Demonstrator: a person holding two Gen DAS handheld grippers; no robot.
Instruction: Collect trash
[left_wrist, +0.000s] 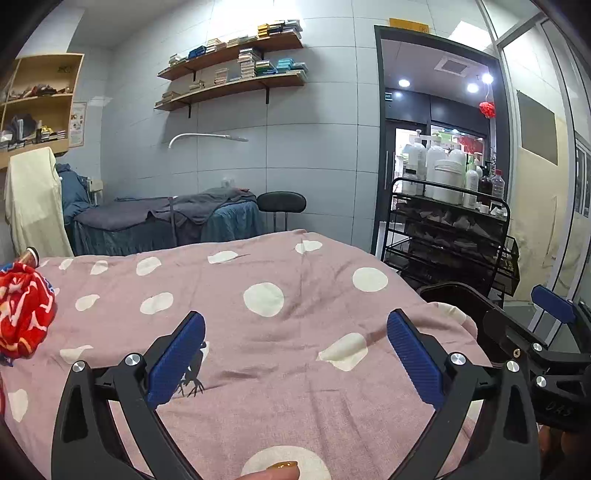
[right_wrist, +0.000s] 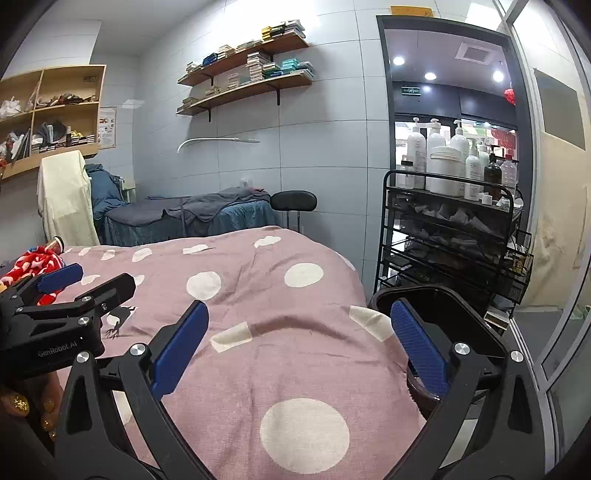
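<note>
One crumpled red-and-white patterned wrapper (left_wrist: 22, 314) is seen at nine o'clock on the pink polka-dot bed cover (left_wrist: 258, 332). Two claws, left claw (left_wrist: 295, 360) and right claw (right_wrist: 299, 349), are held open, empty, above it.

"GenRobot.AI" printed white on left gripper (right_wrist: 79, 286) body, right wrist view. Green sign (right_wrist: 410, 90) above doorway, poster (right_wrist: 107, 127) text: unreadable.
</note>
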